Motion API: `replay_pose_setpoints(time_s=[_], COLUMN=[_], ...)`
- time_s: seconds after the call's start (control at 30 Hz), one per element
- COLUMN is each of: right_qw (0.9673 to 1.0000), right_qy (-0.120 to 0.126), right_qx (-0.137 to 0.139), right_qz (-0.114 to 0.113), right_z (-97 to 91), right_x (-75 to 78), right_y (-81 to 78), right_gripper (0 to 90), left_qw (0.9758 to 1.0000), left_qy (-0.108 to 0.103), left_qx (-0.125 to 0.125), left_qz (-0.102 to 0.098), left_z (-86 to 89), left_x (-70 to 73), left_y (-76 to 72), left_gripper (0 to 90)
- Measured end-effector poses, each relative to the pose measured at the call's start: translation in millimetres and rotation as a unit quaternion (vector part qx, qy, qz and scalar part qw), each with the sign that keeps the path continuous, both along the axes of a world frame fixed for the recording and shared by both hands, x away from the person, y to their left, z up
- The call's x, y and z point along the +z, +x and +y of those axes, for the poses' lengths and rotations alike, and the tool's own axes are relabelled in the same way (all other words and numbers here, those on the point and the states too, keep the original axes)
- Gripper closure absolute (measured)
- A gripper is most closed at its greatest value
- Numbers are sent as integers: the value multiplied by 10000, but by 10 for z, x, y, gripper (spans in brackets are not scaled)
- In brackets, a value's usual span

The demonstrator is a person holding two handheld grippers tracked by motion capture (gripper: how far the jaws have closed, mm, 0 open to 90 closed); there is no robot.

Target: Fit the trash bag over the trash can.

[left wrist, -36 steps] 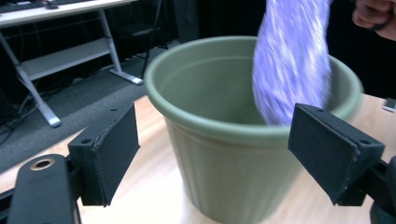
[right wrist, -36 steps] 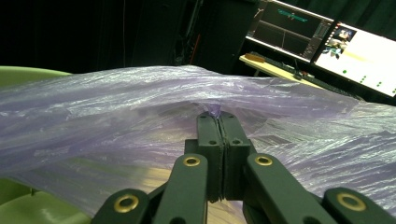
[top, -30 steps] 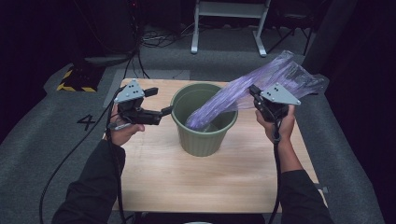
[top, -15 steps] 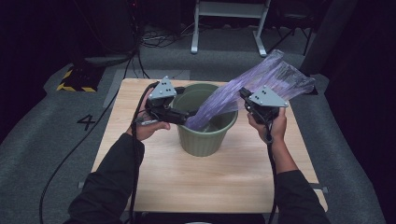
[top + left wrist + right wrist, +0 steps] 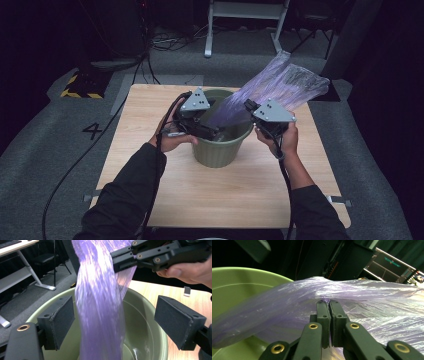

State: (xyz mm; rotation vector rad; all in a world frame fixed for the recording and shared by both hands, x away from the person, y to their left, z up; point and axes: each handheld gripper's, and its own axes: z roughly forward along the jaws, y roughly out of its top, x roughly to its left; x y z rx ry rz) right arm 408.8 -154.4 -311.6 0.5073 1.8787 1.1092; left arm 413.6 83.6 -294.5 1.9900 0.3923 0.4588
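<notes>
- High view: a thin purple plastic bag (image 5: pixel 280 87) runs from above the desk's (image 5: pixel 150 125) far right corner down into a green bin (image 5: pixel 220 150) standing mid-desk.
- Right gripper (image 5: pixel 248 106): jaws together, clamped on a pinch of the film just above the bin's rim.
- Left gripper (image 5: pixel 115 322): jaws apart, one pad on each side of the hanging strand of the bag, neither touching it.
- Handling, as judged: the film looks very light, limp and slippery; it gathers into a rope and should tear if pulled hard.
- Hold advised: a bunched fold or the bag's mouth edge, not a single flat layer.
- Bin: seemingly rigid, likely to stay put.
</notes>
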Motion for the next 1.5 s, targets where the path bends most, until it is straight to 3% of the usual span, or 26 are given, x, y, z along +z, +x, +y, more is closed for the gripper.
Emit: replay_pose_setpoints(time_s=[0.2, 0.3, 0.53, 0.7, 0.8, 0.93, 1.03, 1.2, 1.37, 1.5], right_qw=[9995, 9988, 9971, 9963, 9959, 9957, 9951, 9947, 9965, 9960], right_qy=[-176, -250, -227, -201, -214, -98, 13, 233, 408, 514], right_qx=[256, 389, 671, 780, 832, 879, 990, 996, 714, 657], right_qz=[-100, -160, -272, -315, -293, -259, -83, 83, 126, 328], right_z=[101, 128, 132, 127, 116, 78, 17, -125, -326, -442], right_x=[-9, -10, -18, -36, -48, -52, -37, -19, -2, -34], right_y=[-89, -136, -221, -263, -279, -309, -323, -354, -372, -332], right_gripper=[872, 868, 851, 832, 805, 666, 503, 348, 285, 278], left_qw=[9999, 9998, 9995, 9984, 9976, 9977, 9976, 9979, 9982, 9985], left_qy=[121, 173, 313, 523, 610, 560, 518, 425, 347, 292], left_qx=[-27, -6, 90, 19, 42, 70, 95, 119, 133, 81], left_qz=[-15, -11, -1, -232, -312, -383, -447, -474, -480, -460], left_z=[-75, -83, -59, -55, -57, -29, 9, 74, 132, 159], left_x=[-20, -27, -48, -84, -114, -139, -148, -167, -198, -213], left_y=[-7, -7, 21, -8, -26, -50, -69, -87, -90, -101], left_gripper=[162, 222, 543, 769, 845, 873, 880, 881, 881, 881])
